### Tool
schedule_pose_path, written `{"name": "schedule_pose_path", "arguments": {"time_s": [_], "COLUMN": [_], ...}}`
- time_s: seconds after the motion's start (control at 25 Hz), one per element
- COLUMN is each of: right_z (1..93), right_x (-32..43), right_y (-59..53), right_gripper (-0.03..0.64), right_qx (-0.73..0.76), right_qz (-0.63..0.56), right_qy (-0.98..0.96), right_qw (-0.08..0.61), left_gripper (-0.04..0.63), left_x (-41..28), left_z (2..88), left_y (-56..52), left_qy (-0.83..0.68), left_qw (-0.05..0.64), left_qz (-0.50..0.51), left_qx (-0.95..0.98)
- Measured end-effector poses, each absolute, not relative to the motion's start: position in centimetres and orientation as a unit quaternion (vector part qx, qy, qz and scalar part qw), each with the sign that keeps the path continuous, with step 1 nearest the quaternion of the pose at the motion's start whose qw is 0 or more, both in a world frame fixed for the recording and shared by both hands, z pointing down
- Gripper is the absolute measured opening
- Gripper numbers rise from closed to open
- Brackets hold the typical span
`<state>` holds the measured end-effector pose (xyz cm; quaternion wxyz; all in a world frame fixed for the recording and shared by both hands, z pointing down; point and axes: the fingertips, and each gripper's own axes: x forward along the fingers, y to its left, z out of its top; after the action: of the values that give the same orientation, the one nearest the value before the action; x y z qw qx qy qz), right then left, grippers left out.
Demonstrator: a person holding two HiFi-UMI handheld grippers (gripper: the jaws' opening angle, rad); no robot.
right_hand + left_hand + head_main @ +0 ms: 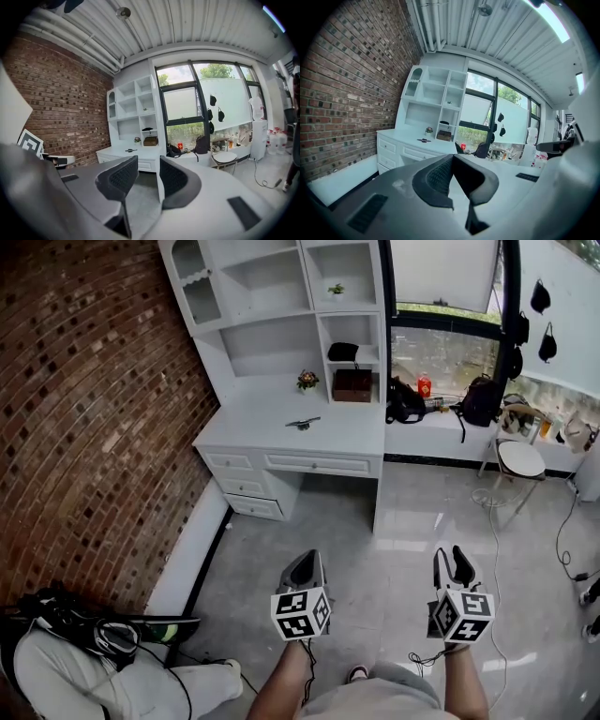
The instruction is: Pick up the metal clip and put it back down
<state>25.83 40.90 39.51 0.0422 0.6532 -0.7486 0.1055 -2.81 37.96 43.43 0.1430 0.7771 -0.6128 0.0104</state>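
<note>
The left claw hangs above the floor, jaws pressed together on nothing. The metal clip lies far from both claws, near the middle of the white worktop. The right claw stands narrowly open and empty.

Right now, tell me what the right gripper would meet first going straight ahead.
Nothing close: bare floor lies ahead of the right gripper, then probably the white desk, at its front, though depth is unclear.
</note>
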Motion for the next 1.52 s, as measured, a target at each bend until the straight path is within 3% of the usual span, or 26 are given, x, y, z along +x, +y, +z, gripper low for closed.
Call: {"name": "schedule_pose_path", "arguments": {"time_s": [0.52, 1.52], "right_z": [41.4, 40.5], "right_x": [26.6, 29.9], "right_y": [35.1, 8.6], "right_gripper": [0.144, 0.146], "right_qx": [0.651, 0.598], "right_qz": [0.117, 0.124], "right_qy": [-0.747, -0.789], "right_qw": [0.065, 0.062], "left_gripper": [0.011, 0.011], "left_x": [-3.4, -1.0], "left_z": [46.3, 44.3], "left_y": [32.8, 10.2], "left_qy": [-0.626, -0.677], "left_qw": [0.171, 0.155], "left_qz": [0.021, 0.024], "left_qx": [0.76, 0.72]}}
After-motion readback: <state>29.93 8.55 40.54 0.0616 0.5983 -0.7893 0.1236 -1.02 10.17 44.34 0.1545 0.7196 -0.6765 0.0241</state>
